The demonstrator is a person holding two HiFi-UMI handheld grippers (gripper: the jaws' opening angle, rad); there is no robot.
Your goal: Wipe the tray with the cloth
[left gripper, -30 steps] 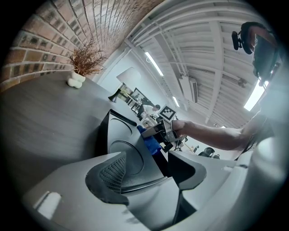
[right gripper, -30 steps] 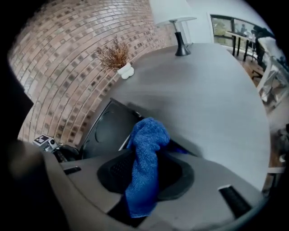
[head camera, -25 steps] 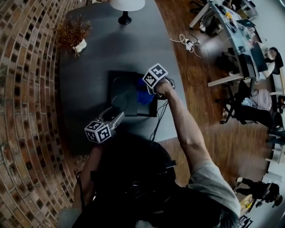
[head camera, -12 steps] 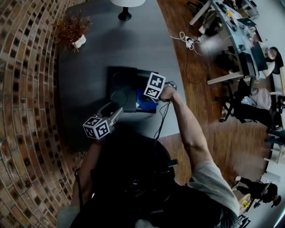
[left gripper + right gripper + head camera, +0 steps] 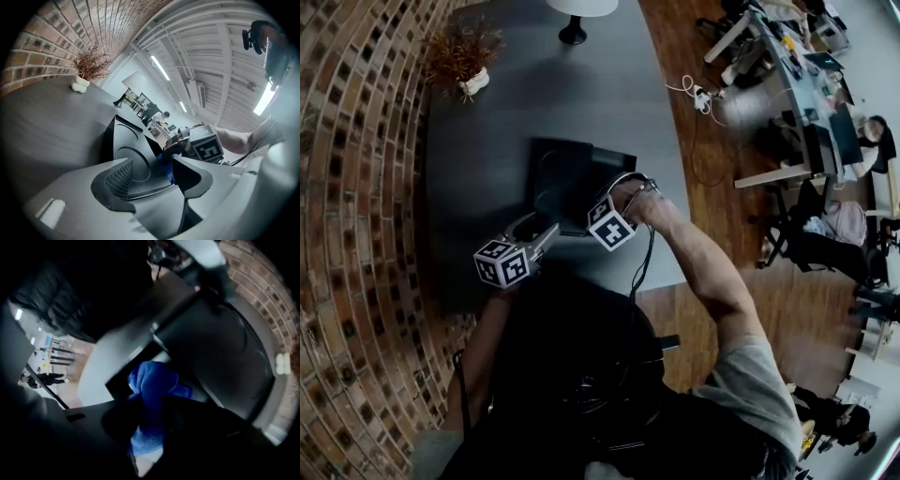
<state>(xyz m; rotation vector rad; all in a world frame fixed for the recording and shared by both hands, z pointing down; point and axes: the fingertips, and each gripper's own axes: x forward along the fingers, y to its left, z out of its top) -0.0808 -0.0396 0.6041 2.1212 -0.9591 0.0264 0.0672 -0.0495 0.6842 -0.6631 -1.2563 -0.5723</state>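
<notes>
The black tray lies on the dark grey table, with round hollows in its floor. My left gripper stands at the tray's near edge; its jaws have just been closing, and the rim sits pinched between them. My right gripper points steeply down at the tray's near right corner, shut on the bunched blue cloth. The cloth rests on the tray's floor beside the rim. In the head view the right marker cube and the hand hide the cloth.
A dried plant in a white pot and a lamp base stand at the table's far end. The table's right edge runs close to the tray. A cable hangs off the near edge. Desks and chairs fill the room at right.
My right gripper has slid with the cloth toward the tray's near right corner and rolled over, so its cube now faces me and covers the cloth. The left gripper has stayed put.
</notes>
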